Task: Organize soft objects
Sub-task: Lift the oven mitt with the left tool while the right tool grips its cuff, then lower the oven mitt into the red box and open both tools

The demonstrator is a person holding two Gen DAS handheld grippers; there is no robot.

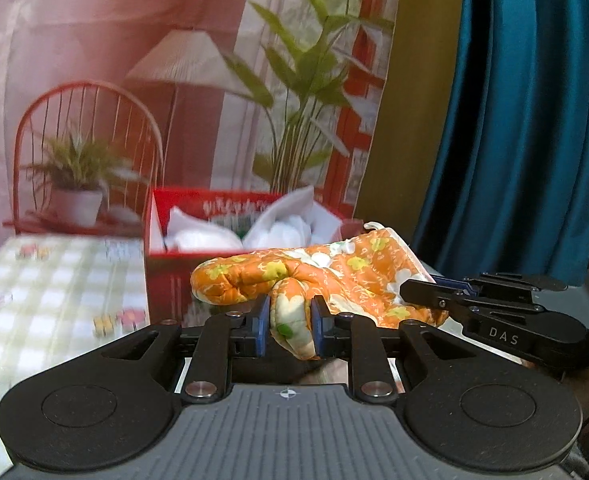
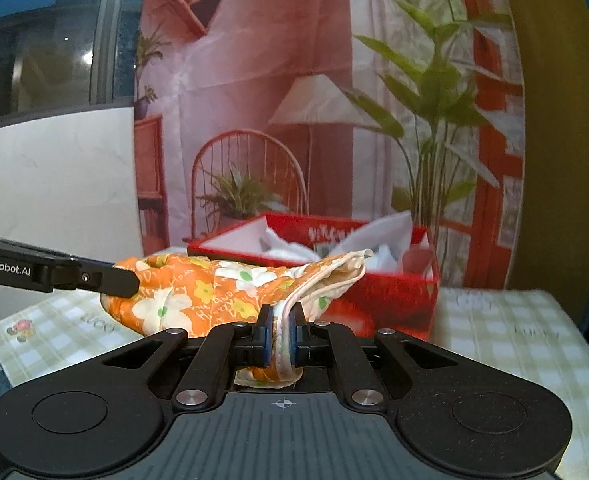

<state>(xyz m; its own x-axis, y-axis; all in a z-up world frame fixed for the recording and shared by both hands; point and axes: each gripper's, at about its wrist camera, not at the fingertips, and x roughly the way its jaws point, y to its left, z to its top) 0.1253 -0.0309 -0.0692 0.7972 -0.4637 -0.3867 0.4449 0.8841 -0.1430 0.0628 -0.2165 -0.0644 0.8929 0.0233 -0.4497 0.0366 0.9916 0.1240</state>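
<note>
Left gripper (image 1: pixel 290 322) pinches the oven mitt's (image 1: pixel 334 276) thumb; right gripper (image 2: pixel 280 330), marked "DAS", clamps its cuff; left reads "GenRobot.AI".

1 oven mitt (image 1: pixel 334 276), 1 red box (image 1: pixel 182 256), 2 claws (image 1: pixel 290 324)

Checked tablecloth (image 2: pixel 506 336), printed room-scene backdrop (image 1: pixel 134 60), teal curtain (image 1: pixel 534 120)

Open checked tablecloth (image 2: pixel 514 344) lies bare right of the red box (image 2: pixel 374 300), and more to its left; the box, stuffed with white fabric (image 1: pixel 282 228), blocks the way ahead; a printed backdrop (image 1: pixel 174 80) closes off the rear.
</note>
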